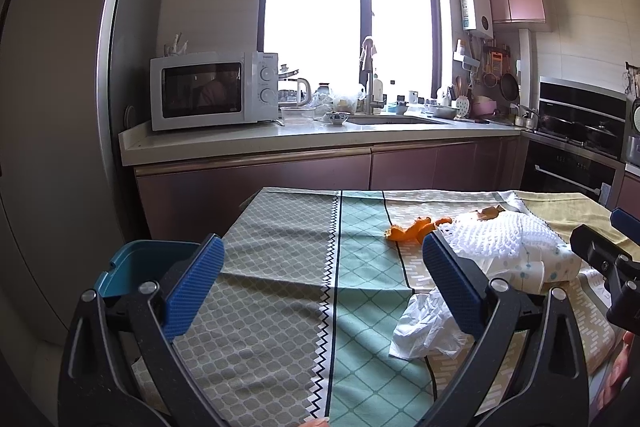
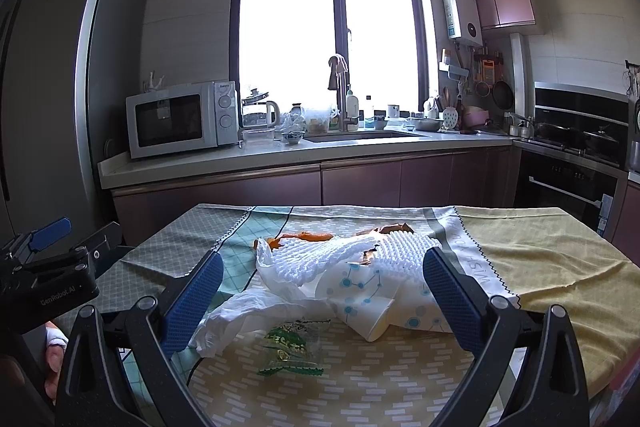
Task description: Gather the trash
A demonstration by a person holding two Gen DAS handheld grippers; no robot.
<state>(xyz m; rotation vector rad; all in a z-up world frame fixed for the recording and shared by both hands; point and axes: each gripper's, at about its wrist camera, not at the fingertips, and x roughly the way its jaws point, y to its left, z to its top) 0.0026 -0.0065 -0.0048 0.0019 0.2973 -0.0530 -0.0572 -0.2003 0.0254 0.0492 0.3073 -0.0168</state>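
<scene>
While both grippers gape empty, crumpled white plastic bag, knobbly foam net, dotted paper cup heap together.

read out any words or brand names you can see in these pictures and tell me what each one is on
"GemRobot.AI": on the black body of the left gripper.
"Galanz", small and faint: on the microwave.
Partly hidden lettering on the tablecloth: not readable whole.
Print on the green wrapper and the water heater label: too blurred.

Two low wrist views across the table toward the window, sharing the trash pile.
</scene>
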